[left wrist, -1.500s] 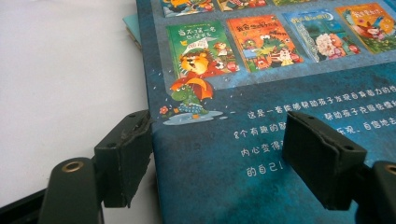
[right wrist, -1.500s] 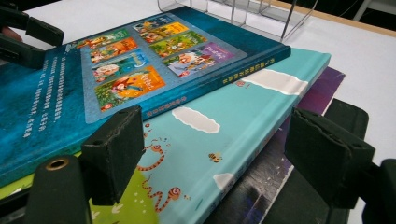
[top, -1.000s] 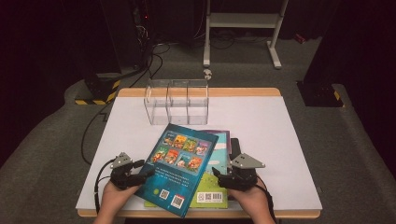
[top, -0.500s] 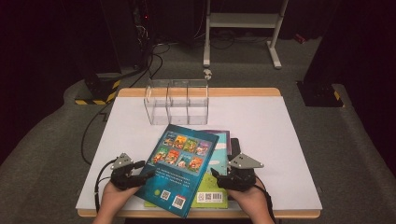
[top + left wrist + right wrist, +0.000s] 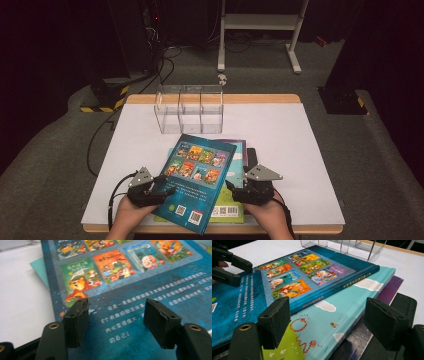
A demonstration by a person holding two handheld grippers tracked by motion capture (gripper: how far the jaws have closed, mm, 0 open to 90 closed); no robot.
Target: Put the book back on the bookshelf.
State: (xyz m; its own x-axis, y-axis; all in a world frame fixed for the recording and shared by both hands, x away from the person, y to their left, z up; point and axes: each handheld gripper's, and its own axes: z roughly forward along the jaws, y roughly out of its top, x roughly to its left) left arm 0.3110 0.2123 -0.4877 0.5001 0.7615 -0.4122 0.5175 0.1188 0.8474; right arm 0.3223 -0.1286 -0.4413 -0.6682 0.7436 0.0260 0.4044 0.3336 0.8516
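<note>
A dark blue picture book [image 5: 197, 180] lies askew on top of a stack at the table's near middle, over a teal book [image 5: 342, 315] and a purple one [image 5: 235, 142]. My left gripper [image 5: 167, 186] reaches in from the left over the blue cover [image 5: 140, 285]. Its jaws have just been closing a little but still stand apart, with the cover beneath them and nothing pinched. My right gripper [image 5: 231, 188] comes in from the right with its jaws wide apart [image 5: 327, 302], straddling the stack's edge without pressing on it. The left gripper [image 5: 244, 273] also appears in the right gripper view.
A clear plastic divided box [image 5: 190, 107] stands behind the books. A black flat item [image 5: 404, 305] lies under the stack's right side. The white tabletop [image 5: 300, 150] is bare to the right and left. Cables and a white stand [image 5: 260, 25] are on the floor beyond.
</note>
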